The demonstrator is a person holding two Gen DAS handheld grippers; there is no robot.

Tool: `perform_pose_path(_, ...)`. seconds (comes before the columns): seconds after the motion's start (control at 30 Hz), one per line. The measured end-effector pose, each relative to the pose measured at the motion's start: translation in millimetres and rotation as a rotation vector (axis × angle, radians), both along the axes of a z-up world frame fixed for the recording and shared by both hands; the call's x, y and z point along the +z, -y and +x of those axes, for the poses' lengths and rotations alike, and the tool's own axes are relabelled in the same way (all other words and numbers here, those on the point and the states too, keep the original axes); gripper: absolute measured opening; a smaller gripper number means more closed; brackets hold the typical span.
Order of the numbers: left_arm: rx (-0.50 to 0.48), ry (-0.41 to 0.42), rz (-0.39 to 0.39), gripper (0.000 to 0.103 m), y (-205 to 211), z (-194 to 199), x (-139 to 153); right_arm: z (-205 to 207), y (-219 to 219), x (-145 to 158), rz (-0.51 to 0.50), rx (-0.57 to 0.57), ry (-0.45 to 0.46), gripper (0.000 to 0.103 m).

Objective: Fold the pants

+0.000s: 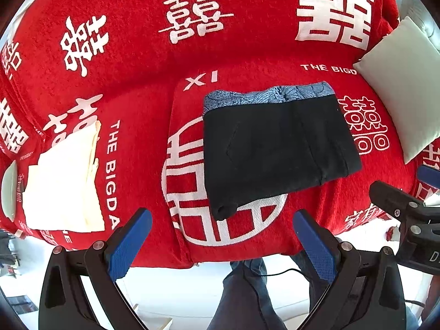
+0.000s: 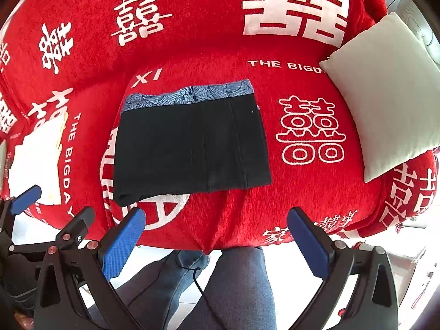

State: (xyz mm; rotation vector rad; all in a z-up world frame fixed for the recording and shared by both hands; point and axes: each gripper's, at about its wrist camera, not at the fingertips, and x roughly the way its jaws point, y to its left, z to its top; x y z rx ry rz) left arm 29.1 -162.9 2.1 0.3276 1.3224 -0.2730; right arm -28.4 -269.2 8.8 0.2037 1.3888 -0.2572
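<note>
Dark folded pants [image 1: 275,148] [image 2: 189,145] lie flat on the red sofa cover [image 1: 137,88] [image 2: 220,55], with a blue patterned band along their far edge. My left gripper [image 1: 222,220] hangs open in front of the sofa's front edge, short of the pants, holding nothing. My right gripper [image 2: 217,220] is open too, just before the sofa edge and near the pants' front hem. In the left wrist view the right gripper [image 1: 407,206] shows at the right border. In the right wrist view part of the left gripper [image 2: 24,198] shows at the left border.
A folded cream cloth [image 1: 63,181] [image 2: 35,159] lies on the seat to the left of the pants. A white cushion [image 1: 398,82] [image 2: 385,90] leans at the right. A person's legs [image 1: 247,297] [image 2: 233,288] in dark trousers stand below, with a thin black cable [image 2: 198,283] beside them.
</note>
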Motion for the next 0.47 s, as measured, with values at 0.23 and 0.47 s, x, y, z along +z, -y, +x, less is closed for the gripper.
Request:
perform_pose_path(0.23, 0.005, -0.022, 0.004, 0.103, -1.5, -0.6, -5.6, 2.5, -0.4, -2.1, -0.005, 0.001, -0.004, 0.103)
perform_pose_path(0.47, -0.028, -0.006, -0.015, 0.103, 4.0, -4.2, -1.6, 2.7, -1.3, -2.7, -0.002, 0.0, -0.001, 0.103)
